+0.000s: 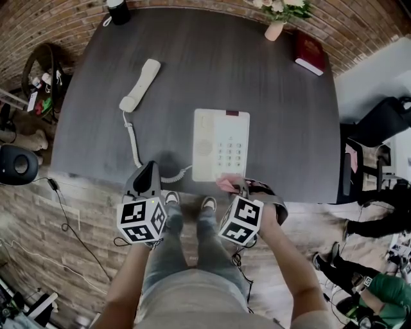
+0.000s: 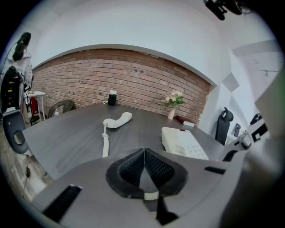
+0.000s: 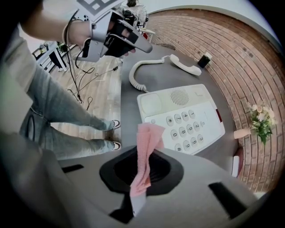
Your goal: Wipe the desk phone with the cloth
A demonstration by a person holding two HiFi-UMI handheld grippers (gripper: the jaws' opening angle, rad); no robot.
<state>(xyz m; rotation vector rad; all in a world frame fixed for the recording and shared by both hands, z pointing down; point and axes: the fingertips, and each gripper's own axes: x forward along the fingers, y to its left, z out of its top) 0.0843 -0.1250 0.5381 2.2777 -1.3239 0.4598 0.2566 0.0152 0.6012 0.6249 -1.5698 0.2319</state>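
The cream desk phone (image 1: 220,144) sits near the front edge of the dark table (image 1: 276,109). Its handset (image 1: 140,85) lies off the cradle to the far left, joined by a coiled cord (image 1: 133,138). My right gripper (image 1: 243,187) is shut on a pink cloth (image 1: 227,184) at the phone's near right corner. In the right gripper view the cloth (image 3: 146,149) stands up from the right gripper (image 3: 143,153), just short of the keypad (image 3: 185,129). My left gripper (image 1: 151,167) is shut and holds nothing, at the table's front edge left of the phone; its jaws meet in the left gripper view (image 2: 144,152).
At the back of the table stand a vase of flowers (image 1: 275,27), a red book (image 1: 309,53) and a black cup (image 1: 118,11). An office chair (image 1: 379,122) is to the right, a black speaker (image 1: 16,164) and cables on the floor to the left. My feet are under the table's edge.
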